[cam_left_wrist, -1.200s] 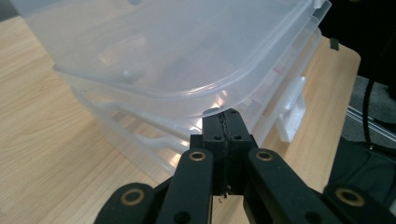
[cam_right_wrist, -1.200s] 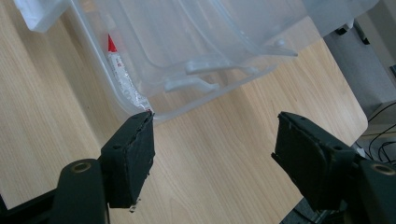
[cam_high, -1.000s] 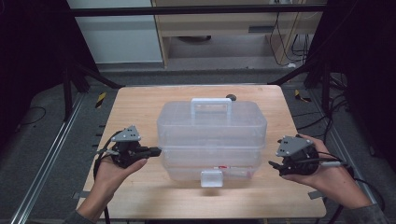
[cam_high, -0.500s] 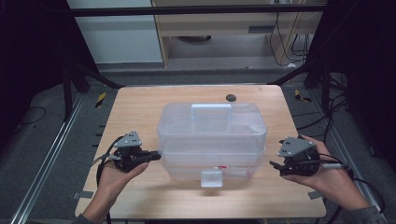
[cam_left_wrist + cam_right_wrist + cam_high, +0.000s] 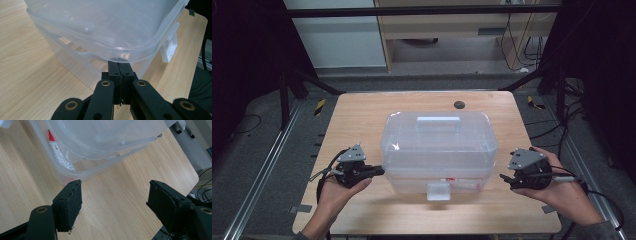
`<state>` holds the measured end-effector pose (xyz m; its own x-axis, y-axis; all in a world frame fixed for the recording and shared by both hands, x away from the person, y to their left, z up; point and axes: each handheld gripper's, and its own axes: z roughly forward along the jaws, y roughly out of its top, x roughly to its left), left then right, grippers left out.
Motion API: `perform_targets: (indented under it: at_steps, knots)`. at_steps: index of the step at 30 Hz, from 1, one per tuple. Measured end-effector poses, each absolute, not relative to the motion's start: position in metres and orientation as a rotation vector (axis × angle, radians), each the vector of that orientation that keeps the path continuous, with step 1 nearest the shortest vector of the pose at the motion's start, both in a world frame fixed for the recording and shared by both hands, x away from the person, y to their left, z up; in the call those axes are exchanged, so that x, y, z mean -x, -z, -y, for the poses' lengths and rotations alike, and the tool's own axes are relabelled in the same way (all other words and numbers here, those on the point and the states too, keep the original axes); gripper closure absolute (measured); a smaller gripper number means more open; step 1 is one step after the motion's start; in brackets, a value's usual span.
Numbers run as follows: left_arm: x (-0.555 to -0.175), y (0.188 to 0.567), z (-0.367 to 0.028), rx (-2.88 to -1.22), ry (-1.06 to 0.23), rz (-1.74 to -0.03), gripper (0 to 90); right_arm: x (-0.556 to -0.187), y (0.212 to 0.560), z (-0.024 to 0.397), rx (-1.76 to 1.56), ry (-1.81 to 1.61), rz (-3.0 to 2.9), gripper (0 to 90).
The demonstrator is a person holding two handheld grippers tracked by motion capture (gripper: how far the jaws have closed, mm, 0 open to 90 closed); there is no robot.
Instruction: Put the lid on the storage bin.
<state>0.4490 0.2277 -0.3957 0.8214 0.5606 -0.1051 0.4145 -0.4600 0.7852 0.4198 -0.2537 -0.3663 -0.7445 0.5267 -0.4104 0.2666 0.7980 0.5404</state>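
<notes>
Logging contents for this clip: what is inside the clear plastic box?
Through the wall of the box, a tube with a red tip lies along the bottom near the front. The cloudy lid blurs the rest, so other contents cannot be told.

Clear plastic box (image 5: 439, 150), red-capped white tube (image 5: 58, 151) inside, pale wood-grain table (image 5: 362, 120), black tongs (image 5: 115, 205).

So you're looking at a clear plastic storage box (image 5: 439, 150) sitting upright mid-desk (image 5: 362, 115), lid (image 5: 437, 132) resting closed with its handle folded flat, front latch (image 5: 438, 191) facing you, and a red-capped tube (image 5: 58, 151) lying inside.
</notes>
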Motion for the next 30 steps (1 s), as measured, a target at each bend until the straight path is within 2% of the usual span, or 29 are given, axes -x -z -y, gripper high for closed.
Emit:
perform_targets:
  at_steps: [8,15,30]
  knots:
    - [-0.45,0.397,-0.23,-2.145,-0.229,-0.706,89.9,-0.424,0.371,0.255,-0.626,-0.622,-2.391,27.2]
    - [-0.469,0.394,-0.26,-2.127,-0.296,-0.809,89.8,-0.435,0.38,0.26,-0.676,-0.591,-2.357,27.7]
    - [-0.528,0.406,-0.28,-2.28,-0.341,-0.928,89.8,-0.5,0.406,0.274,-0.862,-0.491,-2.31,34.5]
